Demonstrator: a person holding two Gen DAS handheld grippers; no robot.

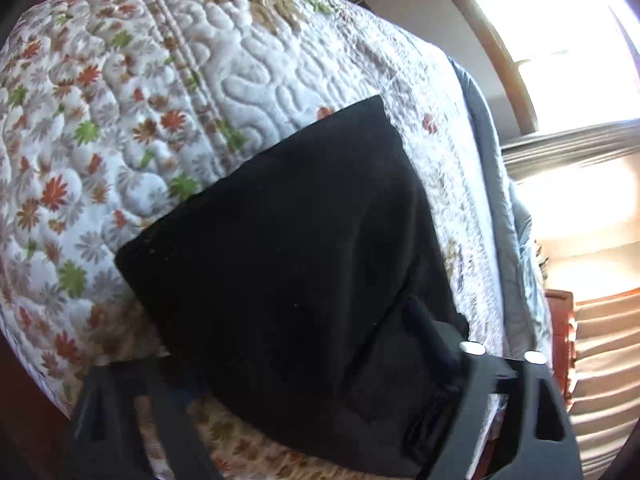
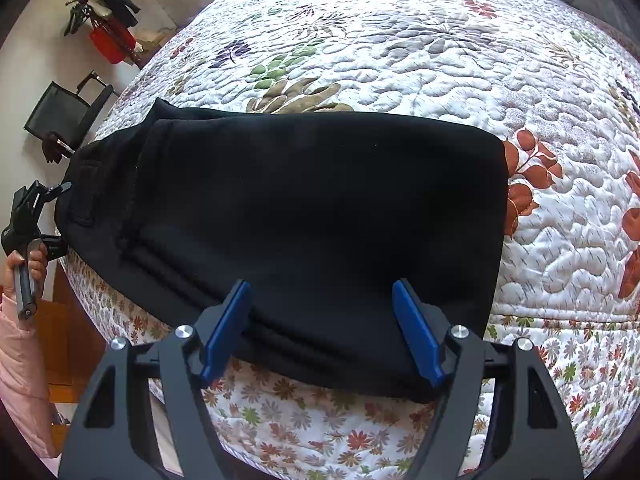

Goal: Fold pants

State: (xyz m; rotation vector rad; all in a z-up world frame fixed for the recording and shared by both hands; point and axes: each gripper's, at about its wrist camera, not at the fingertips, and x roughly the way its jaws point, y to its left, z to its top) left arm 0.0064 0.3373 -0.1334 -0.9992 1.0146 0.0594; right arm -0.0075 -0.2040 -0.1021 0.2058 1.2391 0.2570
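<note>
Black pants (image 2: 304,208) lie folded into a thick rectangle on the floral quilted bed (image 2: 440,60). My right gripper (image 2: 322,292) is open, its blue fingers (image 2: 230,324) wide apart over the near edge of the folded pants. In the left wrist view the pants (image 1: 288,260) fill the centre, and my left gripper (image 1: 304,392) sits at their near end. Its fingers are mostly covered by the black cloth, with only the right finger (image 1: 432,332) showing. The left gripper also shows in the right wrist view (image 2: 36,204), at the pants' far left end by the bed edge.
The bed edge and grey sheet (image 1: 504,200) run along the right in the left wrist view, with a bright window (image 1: 560,40) beyond. A black chair (image 2: 68,116) and a coat rack with a red bag (image 2: 108,40) stand past the bed's left side.
</note>
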